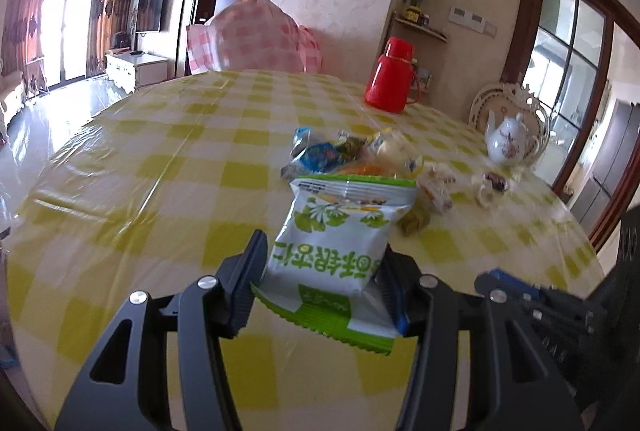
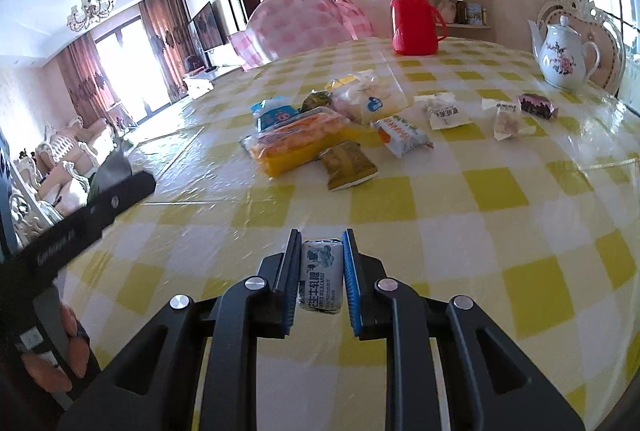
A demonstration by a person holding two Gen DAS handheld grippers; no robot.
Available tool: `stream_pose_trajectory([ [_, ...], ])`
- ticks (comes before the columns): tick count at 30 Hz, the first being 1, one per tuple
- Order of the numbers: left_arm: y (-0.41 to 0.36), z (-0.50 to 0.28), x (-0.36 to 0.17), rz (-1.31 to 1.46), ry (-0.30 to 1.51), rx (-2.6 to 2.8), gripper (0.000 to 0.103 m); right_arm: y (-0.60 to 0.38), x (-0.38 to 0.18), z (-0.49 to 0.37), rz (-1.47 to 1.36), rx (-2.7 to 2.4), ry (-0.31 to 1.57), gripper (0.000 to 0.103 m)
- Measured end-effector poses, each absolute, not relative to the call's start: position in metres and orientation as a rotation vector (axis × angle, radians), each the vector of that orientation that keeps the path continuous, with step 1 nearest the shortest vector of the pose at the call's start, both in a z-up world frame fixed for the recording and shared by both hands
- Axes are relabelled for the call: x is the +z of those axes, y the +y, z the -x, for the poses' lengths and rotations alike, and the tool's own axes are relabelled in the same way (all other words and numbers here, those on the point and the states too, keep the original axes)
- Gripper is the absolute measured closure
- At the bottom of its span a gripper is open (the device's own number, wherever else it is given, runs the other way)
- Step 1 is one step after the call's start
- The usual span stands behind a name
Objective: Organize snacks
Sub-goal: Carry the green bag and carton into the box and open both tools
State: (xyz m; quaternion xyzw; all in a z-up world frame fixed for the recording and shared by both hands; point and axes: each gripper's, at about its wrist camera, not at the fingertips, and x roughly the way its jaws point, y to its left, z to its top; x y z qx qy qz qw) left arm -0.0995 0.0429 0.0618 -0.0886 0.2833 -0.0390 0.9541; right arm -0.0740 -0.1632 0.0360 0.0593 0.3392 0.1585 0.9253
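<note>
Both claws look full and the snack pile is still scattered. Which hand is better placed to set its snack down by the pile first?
Probably left: its claw holds the green-and-white packet just short of the pile. The right claw, gripping a small white candy, sits farther back.

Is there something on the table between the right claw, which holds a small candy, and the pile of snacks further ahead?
Nothing visible. Between the right claw with its candy and the snack pile lies only bare checkered tablecloth.
</note>
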Motion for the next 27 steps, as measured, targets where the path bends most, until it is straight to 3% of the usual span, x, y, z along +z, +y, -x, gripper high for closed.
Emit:
stream_pose_trajectory([
  [9,0.069,0.156,0.060,0.121,0.611,-0.076,0.050,-0.146,0.041,0.112,-0.164,0.383,0.660,0.082],
  [27,0.177,0.231,0.054,0.003,0.700,0.049,0.050,-0.002,0.060,0.197,0.013,0.709,0.642,0.082],
])
